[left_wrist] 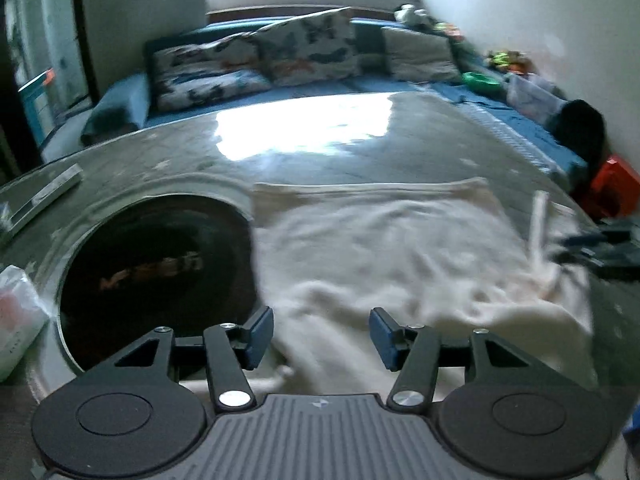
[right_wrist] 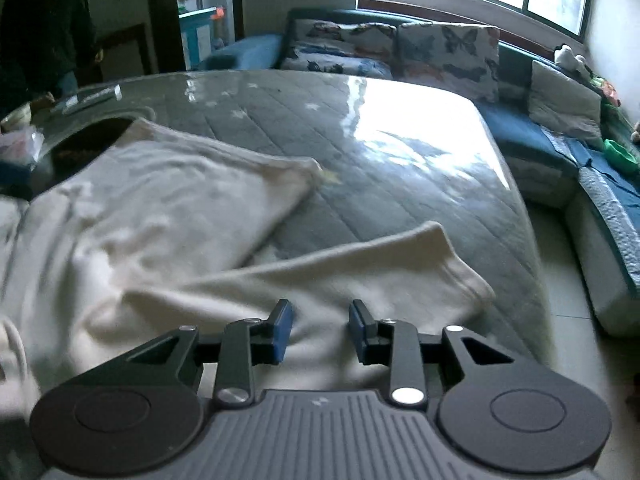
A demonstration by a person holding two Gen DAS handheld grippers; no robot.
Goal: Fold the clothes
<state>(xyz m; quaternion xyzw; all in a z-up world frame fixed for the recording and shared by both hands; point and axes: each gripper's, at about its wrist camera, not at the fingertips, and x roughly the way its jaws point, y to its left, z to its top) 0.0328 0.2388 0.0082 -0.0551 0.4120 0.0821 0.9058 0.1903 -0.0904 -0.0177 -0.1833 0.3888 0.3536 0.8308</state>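
Right now the cream top (right_wrist: 160,216) lies spread on the glossy grey table (right_wrist: 400,152), its soft, fleecy cloth rumpled near both tools. From the right gripper (right_wrist: 320,330) a sleeve (right_wrist: 380,268) runs ahead and to the right, long axis slanting toward the table edge, so this hand looks nearer to fold it in. The left gripper (left_wrist: 321,338) hovers over the top's near edge beside a dark round plate (left_wrist: 160,272). Both sets of jaws stand wide apart, holding nothing
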